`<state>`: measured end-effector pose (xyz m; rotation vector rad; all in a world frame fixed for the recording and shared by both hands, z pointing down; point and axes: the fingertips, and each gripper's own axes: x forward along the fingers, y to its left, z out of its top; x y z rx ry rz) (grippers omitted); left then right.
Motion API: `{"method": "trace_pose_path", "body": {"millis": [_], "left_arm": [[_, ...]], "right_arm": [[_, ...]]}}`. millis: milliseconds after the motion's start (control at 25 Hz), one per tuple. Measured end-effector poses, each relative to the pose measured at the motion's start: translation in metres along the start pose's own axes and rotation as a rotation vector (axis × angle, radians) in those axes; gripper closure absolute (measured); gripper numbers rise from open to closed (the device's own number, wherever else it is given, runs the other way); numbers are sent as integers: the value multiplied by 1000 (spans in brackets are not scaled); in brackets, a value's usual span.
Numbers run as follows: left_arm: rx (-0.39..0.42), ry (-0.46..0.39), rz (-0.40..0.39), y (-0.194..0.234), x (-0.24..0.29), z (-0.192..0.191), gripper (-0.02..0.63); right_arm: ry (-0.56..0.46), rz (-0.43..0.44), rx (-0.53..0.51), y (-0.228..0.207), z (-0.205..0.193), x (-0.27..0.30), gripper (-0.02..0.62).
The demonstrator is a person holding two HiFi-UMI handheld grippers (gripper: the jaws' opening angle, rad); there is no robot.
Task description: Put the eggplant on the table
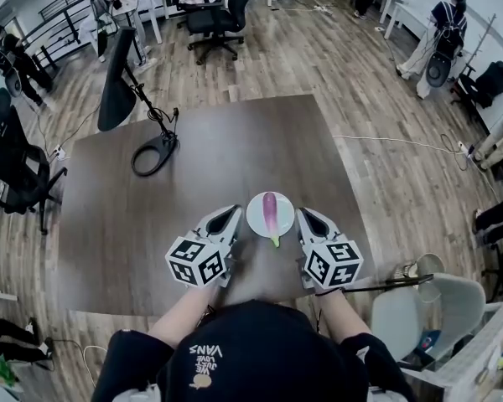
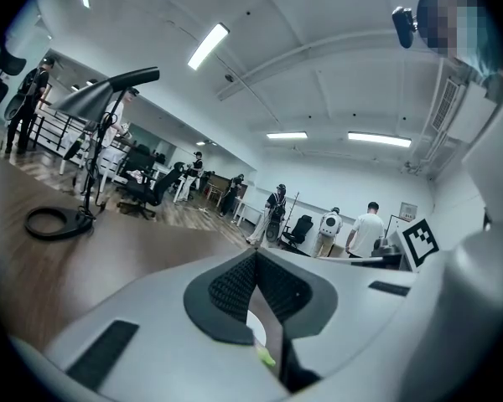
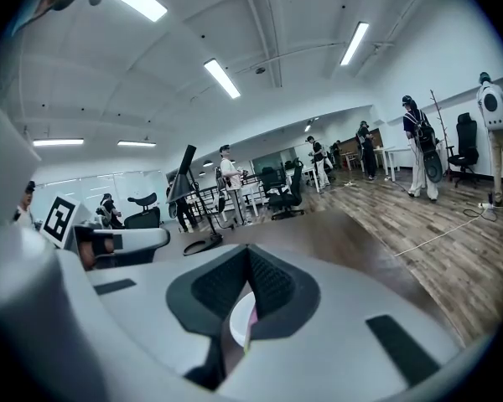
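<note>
A purple eggplant [image 1: 271, 210] with a green stem lies on a small white plate [image 1: 255, 218] near the front edge of the dark table [image 1: 134, 233]. My left gripper [image 1: 236, 210] sits just left of the plate and my right gripper [image 1: 302, 213] just right of it, both resting low over the table with jaws shut and nothing between them. In the left gripper view, the left gripper [image 2: 256, 255] is shut, and a sliver of the plate [image 2: 256, 325] and the green stem [image 2: 267, 357] shows below its tips. In the right gripper view, the right gripper [image 3: 250, 249] is shut, and the plate [image 3: 237, 325] shows through the gap.
A black desk lamp [image 1: 153, 153] stands on the table's far left part. Office chairs [image 1: 218, 15], desks and several people are on the wooden floor beyond. A white chair [image 1: 419, 308] is close at the right.
</note>
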<state>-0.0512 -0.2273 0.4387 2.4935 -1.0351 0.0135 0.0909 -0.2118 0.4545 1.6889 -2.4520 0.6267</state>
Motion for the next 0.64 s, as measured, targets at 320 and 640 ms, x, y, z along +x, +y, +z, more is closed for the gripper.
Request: {"method": "trace_pose_path", "body": {"millis": [320,640], "left_arm": [[3,-7,-2,1,0,0,595],[-10,-13,-7,2,4,1,595]], "right_arm": [[-4,-7,3,-1,-2,0,577],[-8,-10,5,-4,0,4,577]]}}
